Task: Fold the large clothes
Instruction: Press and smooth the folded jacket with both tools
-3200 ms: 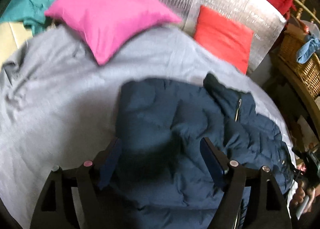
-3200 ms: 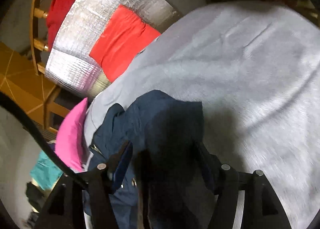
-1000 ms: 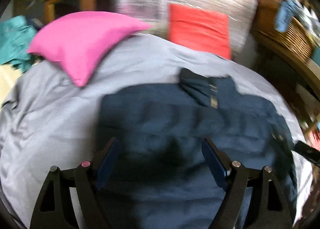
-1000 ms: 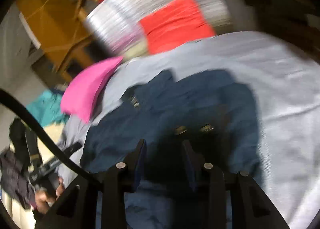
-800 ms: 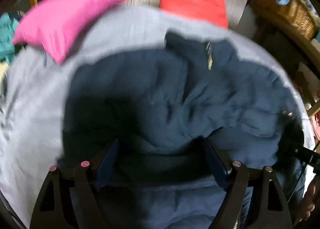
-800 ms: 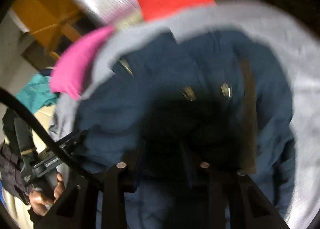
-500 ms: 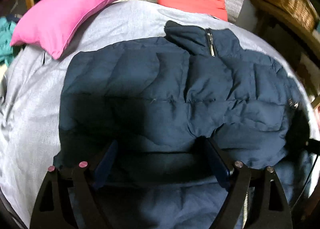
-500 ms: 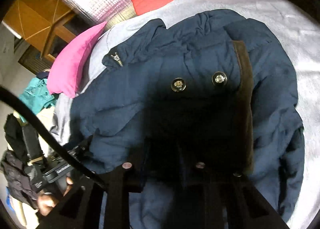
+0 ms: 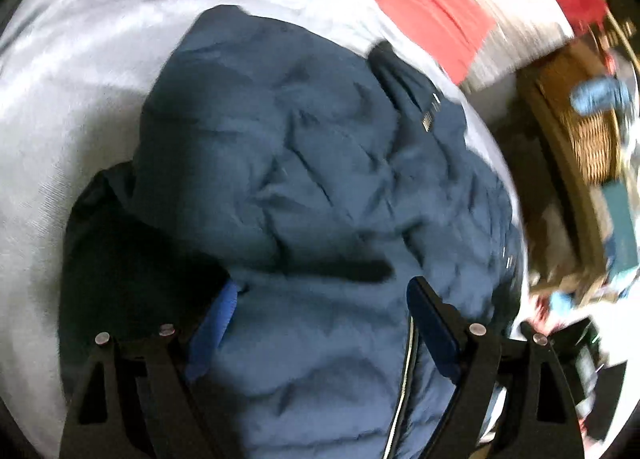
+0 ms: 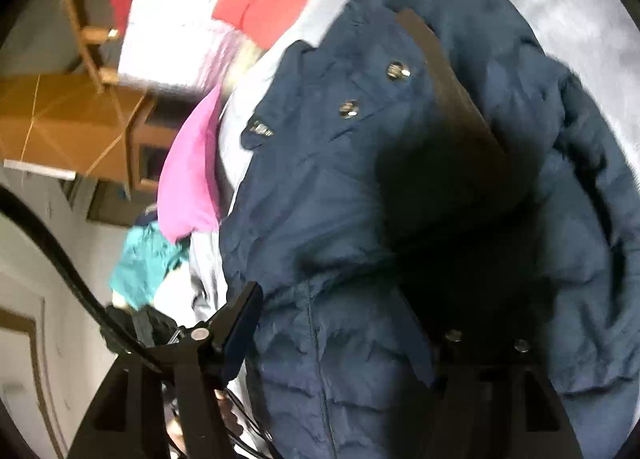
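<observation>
Two black plastic grippers, each a pair of angular, triangulated arms with open cut-outs. Left gripper (image 9: 320, 311): blue pads on the inner faces of both fingers (image 9: 214, 323), four round silver screw heads along the top of the frame. Right gripper (image 10: 344, 323): same black frame and silver screws, dark blue pad on the near finger, thick black cable (image 10: 60, 259) curving past its outer side.
</observation>
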`<state>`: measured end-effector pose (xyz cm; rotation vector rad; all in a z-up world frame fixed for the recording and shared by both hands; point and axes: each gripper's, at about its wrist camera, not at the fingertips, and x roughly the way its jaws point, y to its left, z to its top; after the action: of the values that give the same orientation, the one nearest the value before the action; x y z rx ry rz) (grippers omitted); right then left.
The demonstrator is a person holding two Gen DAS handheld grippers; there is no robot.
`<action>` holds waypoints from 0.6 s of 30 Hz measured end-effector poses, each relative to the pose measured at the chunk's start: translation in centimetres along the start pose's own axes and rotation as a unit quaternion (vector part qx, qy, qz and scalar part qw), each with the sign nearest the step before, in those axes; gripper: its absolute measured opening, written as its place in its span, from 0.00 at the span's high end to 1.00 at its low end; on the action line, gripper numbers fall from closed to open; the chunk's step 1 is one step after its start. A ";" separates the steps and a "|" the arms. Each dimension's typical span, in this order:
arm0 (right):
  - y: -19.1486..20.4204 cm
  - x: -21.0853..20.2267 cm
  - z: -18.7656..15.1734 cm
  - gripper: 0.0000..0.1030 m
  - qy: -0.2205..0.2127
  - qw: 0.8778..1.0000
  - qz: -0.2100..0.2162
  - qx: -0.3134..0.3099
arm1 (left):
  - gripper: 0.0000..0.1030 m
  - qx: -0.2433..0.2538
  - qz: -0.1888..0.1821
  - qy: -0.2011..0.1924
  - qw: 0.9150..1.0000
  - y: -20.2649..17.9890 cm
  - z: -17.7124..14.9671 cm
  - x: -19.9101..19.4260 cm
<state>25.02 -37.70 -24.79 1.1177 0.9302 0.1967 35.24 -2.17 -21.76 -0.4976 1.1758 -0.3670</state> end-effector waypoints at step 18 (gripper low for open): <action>0.8 -2.0 1.8 0.82 -0.160 0.986 -0.044 -0.022 | 0.72 -0.061 0.003 -0.080 0.995 -0.1 2.0 1.9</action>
<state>25.27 -39.67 -22.87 1.0290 0.6830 -0.0363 37.78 -2.88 -22.53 -0.6173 1.0484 -0.2466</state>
